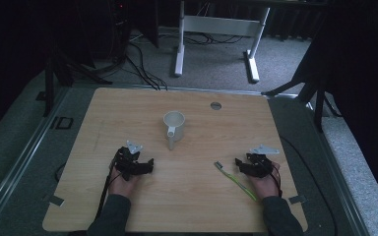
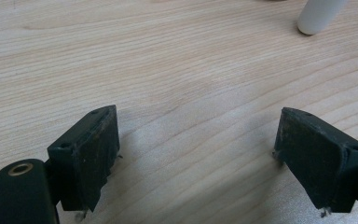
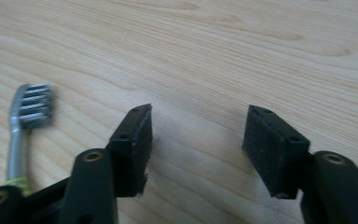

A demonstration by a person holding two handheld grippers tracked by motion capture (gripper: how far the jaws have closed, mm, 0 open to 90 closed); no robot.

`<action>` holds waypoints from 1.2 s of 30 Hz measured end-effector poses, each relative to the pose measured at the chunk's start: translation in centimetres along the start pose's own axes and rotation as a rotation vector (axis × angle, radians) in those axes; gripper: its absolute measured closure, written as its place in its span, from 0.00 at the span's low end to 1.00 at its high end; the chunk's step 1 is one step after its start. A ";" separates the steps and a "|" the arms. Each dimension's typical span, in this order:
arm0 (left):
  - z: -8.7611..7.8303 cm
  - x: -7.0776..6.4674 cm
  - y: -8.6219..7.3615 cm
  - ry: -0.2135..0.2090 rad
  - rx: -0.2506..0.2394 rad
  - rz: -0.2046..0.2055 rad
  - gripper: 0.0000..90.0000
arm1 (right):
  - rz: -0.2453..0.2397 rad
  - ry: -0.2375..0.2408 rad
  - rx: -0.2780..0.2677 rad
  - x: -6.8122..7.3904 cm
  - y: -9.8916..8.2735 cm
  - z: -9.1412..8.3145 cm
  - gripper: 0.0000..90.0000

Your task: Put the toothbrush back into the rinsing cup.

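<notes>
A white mug (image 1: 173,125) stands upright near the middle of the wooden table (image 1: 128,108), its handle pointing toward the person; the handle's tip (image 2: 318,17) shows in the left gripper view. A toothbrush with a grey head and yellow-green handle (image 1: 235,181) lies flat at the front right; its head (image 3: 33,106) is left of my right gripper's jaws. My left gripper (image 1: 147,164) rests at the front left, jaws wide apart (image 2: 196,154) over bare wood. My right gripper (image 1: 238,164) rests just right of the brush, open (image 3: 198,140), nothing between its pads.
A round grey grommet (image 1: 216,105) sits in the tabletop near the far edge. Beyond the table are a white desk frame (image 1: 216,29) and cables on the carpet. Tape tabs mark the front corners (image 1: 55,200).
</notes>
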State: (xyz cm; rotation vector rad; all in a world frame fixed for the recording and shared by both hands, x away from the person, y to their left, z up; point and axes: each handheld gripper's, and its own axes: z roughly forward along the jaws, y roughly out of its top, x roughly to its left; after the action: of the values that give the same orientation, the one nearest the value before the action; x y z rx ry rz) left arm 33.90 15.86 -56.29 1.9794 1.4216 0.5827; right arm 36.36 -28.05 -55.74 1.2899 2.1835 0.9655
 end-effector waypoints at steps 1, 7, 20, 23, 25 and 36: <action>0.0 0.0 0.0 0.000 0.000 0.000 0.16 | -0.007 0.000 -0.008 0.1 0.0 -0.1 0.49; 0.0 0.0 0.0 0.001 0.000 -0.001 0.16 | -0.020 0.011 -0.016 0.8 0.4 -0.7 0.51; 0.0 0.0 0.0 0.000 0.000 -0.001 0.16 | -0.033 0.018 0.016 1.3 0.9 -1.3 0.54; 0.0 0.0 0.0 0.001 0.001 0.001 0.16 | -0.051 0.019 0.025 1.3 1.1 -1.5 0.54; 0.0 0.0 0.0 0.000 0.000 0.000 0.16 | -0.062 0.023 0.040 1.3 1.3 -1.6 0.54; 0.0 0.0 0.0 0.000 0.000 0.000 0.16 | -0.071 0.039 0.103 1.2 1.2 -2.1 0.55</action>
State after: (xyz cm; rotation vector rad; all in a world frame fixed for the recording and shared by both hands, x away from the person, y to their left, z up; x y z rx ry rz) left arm 33.89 15.85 -56.29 1.9798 1.4219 0.5831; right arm 35.11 -27.31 -53.47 1.2393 2.3199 0.8681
